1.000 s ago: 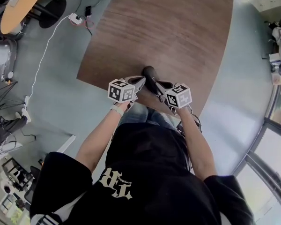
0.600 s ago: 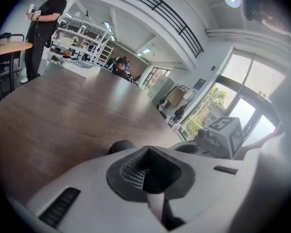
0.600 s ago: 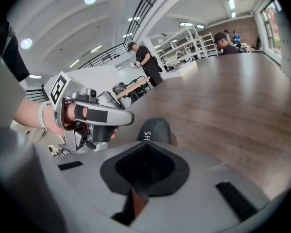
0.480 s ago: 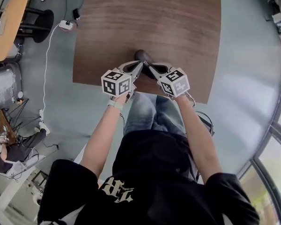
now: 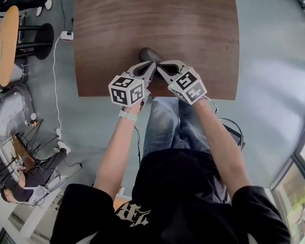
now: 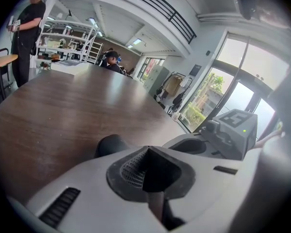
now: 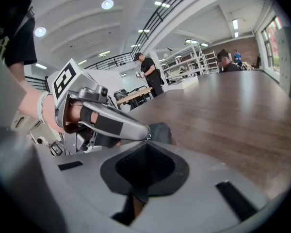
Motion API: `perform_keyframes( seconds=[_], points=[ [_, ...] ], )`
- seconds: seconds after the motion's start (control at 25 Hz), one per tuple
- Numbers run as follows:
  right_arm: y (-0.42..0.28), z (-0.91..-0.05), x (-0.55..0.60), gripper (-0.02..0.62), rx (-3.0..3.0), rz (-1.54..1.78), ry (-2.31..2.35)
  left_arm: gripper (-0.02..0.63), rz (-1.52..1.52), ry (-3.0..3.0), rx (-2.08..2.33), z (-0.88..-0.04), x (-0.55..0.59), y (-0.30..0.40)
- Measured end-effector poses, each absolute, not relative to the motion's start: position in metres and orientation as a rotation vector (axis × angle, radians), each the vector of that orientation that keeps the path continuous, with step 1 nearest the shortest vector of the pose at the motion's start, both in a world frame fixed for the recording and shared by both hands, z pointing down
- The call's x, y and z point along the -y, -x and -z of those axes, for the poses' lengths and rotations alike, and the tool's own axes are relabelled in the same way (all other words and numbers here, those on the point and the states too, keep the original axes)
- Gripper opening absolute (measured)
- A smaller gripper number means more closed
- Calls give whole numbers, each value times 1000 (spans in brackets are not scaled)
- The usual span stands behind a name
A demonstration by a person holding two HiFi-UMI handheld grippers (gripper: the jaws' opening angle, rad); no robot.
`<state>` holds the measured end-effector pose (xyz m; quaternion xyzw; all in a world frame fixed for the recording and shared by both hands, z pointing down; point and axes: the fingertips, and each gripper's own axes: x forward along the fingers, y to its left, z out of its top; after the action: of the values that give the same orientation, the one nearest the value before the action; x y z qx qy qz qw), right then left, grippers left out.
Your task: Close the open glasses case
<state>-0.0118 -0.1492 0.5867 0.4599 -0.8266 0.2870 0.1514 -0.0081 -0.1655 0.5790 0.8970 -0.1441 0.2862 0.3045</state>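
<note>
- Both grippers' tips have drawn together at the near end of the case (image 5: pixel 147 54); a second ago they sat either side of it, and the table's near edge ran slanted across the head view where it now runs level.
- Person's forearms reach forward over jeans (image 5: pixel 165 123); a white band sits on the left wrist.
- Left gripper (image 6: pixel 146 149): jaws pressed together, nothing between them, tip just short of the case.
- Right gripper (image 7: pixel 145 141): jaws likewise together and empty, its tip almost meeting the left one's.
- Case: a dark rounded lump lying on the table (image 5: pixel 193 24), near its front edge, just beyond both tips; whether its lid is fully down I cannot tell.
- Beyond it, bare brown wood runs to the far edge.
- On the floor to the left, a white power strip (image 5: pixel 67 35) with a trailing cable, and a round orange table (image 5: pixel 5 44).
</note>
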Motion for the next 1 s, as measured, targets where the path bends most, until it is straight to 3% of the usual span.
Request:
perform_keyframes(
  seconds=[0.32, 0.52, 0.8, 1.0],
  points=[
    [17, -590, 147, -14, 2373, -662, -1326, 6, -857, -2397, 391, -595, 170, 3],
    [14, -588, 142, -14, 2492, -842, -1266, 6, -929, -2445, 402, -595, 171, 4],
    [-60, -603, 109, -12, 2393, -711, -1232, 6, -903, -2463, 394, -599, 170, 0],
    [-72, -623, 94, -14, 2376, -565, -1003, 6, -907, -2509, 376, -603, 173, 1]
  ],
)
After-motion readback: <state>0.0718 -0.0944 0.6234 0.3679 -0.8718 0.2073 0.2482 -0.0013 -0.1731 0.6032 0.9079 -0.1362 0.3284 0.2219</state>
